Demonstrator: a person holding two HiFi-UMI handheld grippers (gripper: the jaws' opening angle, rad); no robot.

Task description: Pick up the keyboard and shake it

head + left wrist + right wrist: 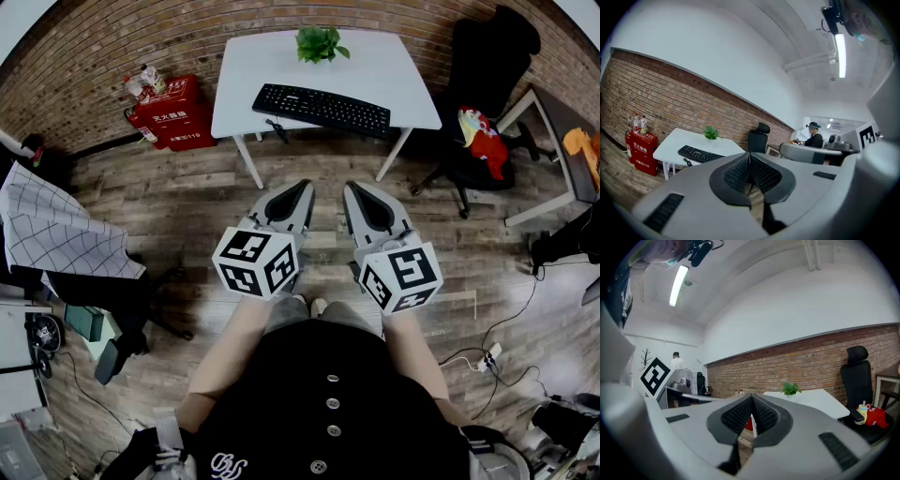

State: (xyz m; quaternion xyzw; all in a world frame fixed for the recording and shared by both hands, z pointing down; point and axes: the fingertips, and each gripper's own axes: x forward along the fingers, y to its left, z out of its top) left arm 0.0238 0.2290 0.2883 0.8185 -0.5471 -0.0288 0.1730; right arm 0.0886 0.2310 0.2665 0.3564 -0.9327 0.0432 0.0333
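A black keyboard (322, 108) lies on the white table (246, 84) by the brick wall; the left gripper view also shows the keyboard (700, 154) on the table (670, 143). My left gripper (304, 187) and right gripper (351, 187) are held side by side over the wooden floor, well short of the table and apart from the keyboard. Both are shut with nothing between their jaws. In the right gripper view the right gripper (752, 399) hides the keyboard; only the table (820, 401) shows.
A small green plant (320, 43) stands at the table's back edge. A black office chair (483, 84) with a red toy (483, 131) is right of the table. A red box (172, 112) sits to its left. Cables (487, 361) lie on the floor at right.
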